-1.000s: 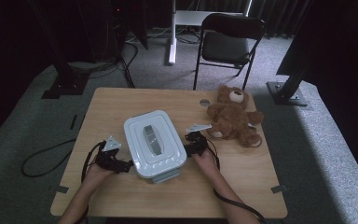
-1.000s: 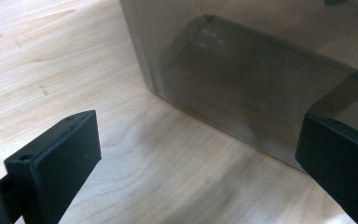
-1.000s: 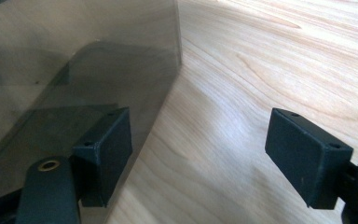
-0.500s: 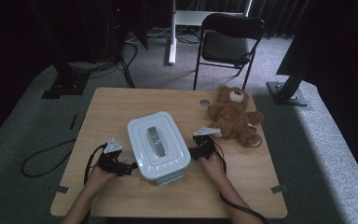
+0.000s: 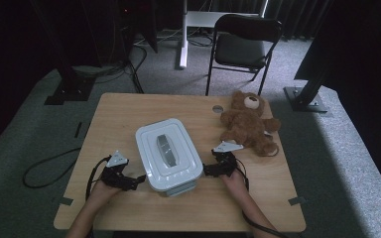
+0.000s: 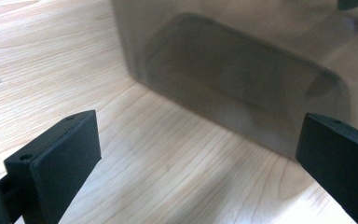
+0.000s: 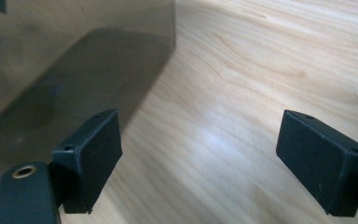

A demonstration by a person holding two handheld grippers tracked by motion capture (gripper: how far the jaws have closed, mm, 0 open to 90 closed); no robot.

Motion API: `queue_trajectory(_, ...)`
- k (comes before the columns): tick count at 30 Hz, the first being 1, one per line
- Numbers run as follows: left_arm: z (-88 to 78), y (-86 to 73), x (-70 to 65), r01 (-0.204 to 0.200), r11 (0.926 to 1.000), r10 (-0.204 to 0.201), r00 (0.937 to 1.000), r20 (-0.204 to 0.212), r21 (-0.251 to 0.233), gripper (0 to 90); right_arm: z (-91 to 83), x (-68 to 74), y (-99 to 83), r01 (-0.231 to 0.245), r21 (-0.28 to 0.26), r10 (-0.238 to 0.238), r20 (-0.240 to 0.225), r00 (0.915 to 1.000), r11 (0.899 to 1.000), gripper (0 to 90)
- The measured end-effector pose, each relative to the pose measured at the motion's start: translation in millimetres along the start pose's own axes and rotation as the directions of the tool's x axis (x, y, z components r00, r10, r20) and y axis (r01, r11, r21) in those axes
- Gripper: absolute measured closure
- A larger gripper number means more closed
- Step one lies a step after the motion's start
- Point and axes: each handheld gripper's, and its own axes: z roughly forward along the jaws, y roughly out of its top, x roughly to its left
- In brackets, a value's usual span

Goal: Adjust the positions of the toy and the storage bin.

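Note:
A white plastic box (image 5: 168,154) with a grey handle on its lid stands in the middle of the wooden table (image 5: 129,114). My left gripper (image 5: 139,179) lies low on the table at the box's left side, open and pointing at its wall. In the left gripper view the translucent box wall (image 6: 242,79) stands just beyond the open left gripper (image 6: 200,154). My right gripper (image 5: 207,170) sits at the box's right side, a little apart from it. Its jaws have just been opening and nothing is between them. The right gripper (image 7: 200,154) has the box wall (image 7: 74,60) off to its left.
A brown teddy bear (image 5: 248,121) lies on the table's right back part, just behind my right hand. A small round hole (image 5: 218,108) is in the tabletop near the bear. A black folding chair (image 5: 243,44) stands beyond the table. Cables trail off the left edge.
My right gripper has drawn back from the box's right side, toward the right and the near edge. The left gripper and the box have hardly moved.

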Motion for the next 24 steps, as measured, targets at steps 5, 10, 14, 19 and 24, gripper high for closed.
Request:
queue_trajectory(5,-15.5,-6.1,5.8,0.007,0.9999,-0.008,0.9998,-0.016,-0.015,0.6,-11.0,-4.8,-19.3,-0.004,0.018,0.004,0.003,1.0,1.0,13.4)
queue_trajectory(10,-27.1,-8.2,9.4,0.04,0.9972,-0.041,0.9989,-0.021,-0.063,0.6,-22.3,-11.1,-26.6,-0.023,0.005,0.023,0.017,0.9996,1.0,13.4)
queue_trajectory(14,-37.1,-6.0,8.5,0.031,0.9991,-0.031,0.9994,-0.018,-0.03,0.6,-33.5,-17.2,-33.4,-0.036,0.003,0.036,0.038,0.9986,0.999,13.4)
queue_trajectory(19,-47.6,0.5,0.4,0.003,1.0,-0.003,0.9994,0.033,0.004,0.6,-50.9,-23.6,-47.1,-0.049,0.005,0.048,0.077,0.9959,0.999,13.4)
queue_trajectory(24,-57.1,6.8,-2.3,0.001,0.9998,0.0,0.9992,0.04,-0.018,0.6,-63.3,-28.6,-55.4,-0.066,0.001,0.065,0.096,0.9933,0.998,13.4)
